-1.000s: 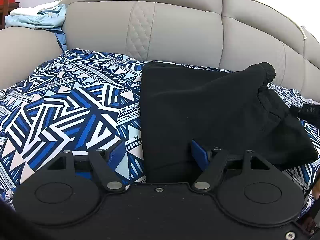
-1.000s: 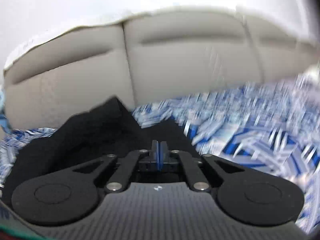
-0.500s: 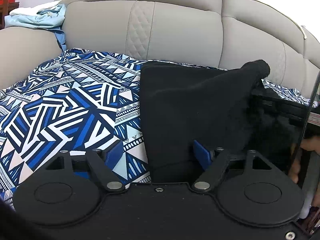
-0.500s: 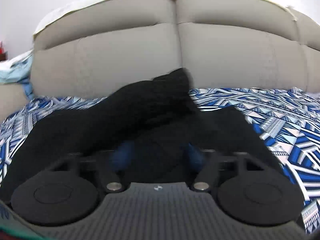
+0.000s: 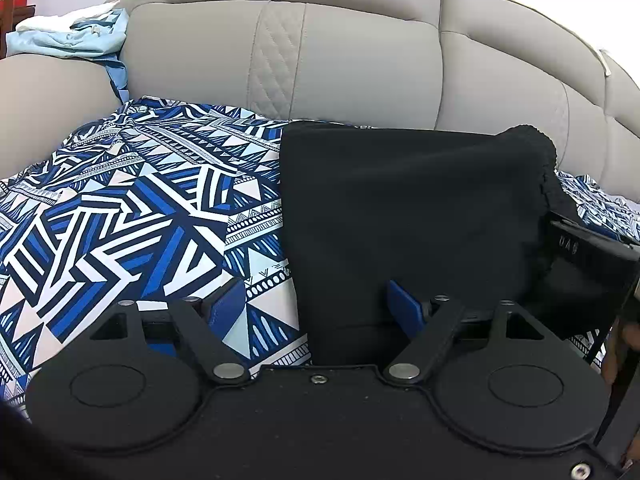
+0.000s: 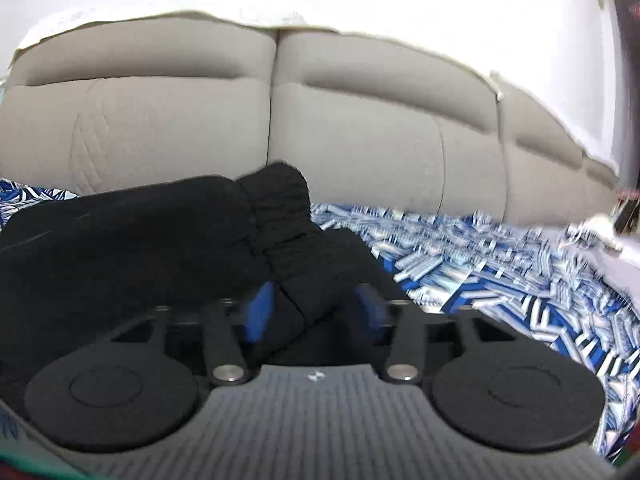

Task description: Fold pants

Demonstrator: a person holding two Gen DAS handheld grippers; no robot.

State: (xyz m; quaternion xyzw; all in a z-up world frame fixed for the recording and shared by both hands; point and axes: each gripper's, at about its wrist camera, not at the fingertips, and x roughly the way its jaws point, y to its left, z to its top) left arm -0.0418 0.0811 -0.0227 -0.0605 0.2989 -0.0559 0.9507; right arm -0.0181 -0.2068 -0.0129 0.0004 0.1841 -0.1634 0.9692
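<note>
Lying folded on the patterned sheet [image 5: 120, 216], the black pants [image 5: 400, 216] sit near the sofa back [image 5: 340, 64], twd the sheet's right side in the left wrist view.

L claw [image 5: 316, 304]: hovers low at the pants' near edge, tilted down a bit. Jaws wide apart; left blue pad [image 5: 224, 300] is over bare sheet, right pad [image 5: 404, 304] over the black cloth. The pants' left fold edge runs btwn them; pads don't press on it, nothing held.

R claw [image 6: 314, 312]: comes in from the pants' right side, pointing slightly down, view blurred. Jaws opening; a bunched bit of the waistband end lies btwn the blue pads, not pinched as far as the blur lets me tell. In the left view the R claw's black body [image 5: 592, 256] shows at the right edge w/ fingertips [image 5: 630, 334] of the person's hand beside it.

Writing: small raised marks on that black body, not legible. No brand readable.

Pants: long axis runs left-right across the sheet, parallel to the sofa back. Gathered elastic waistband [image 6: 280, 204] at the right end, humped up; straight fold edge at the left end.

Light blue cloth [image 5: 72, 36] lies on the sofa arm, far left corner.
</note>
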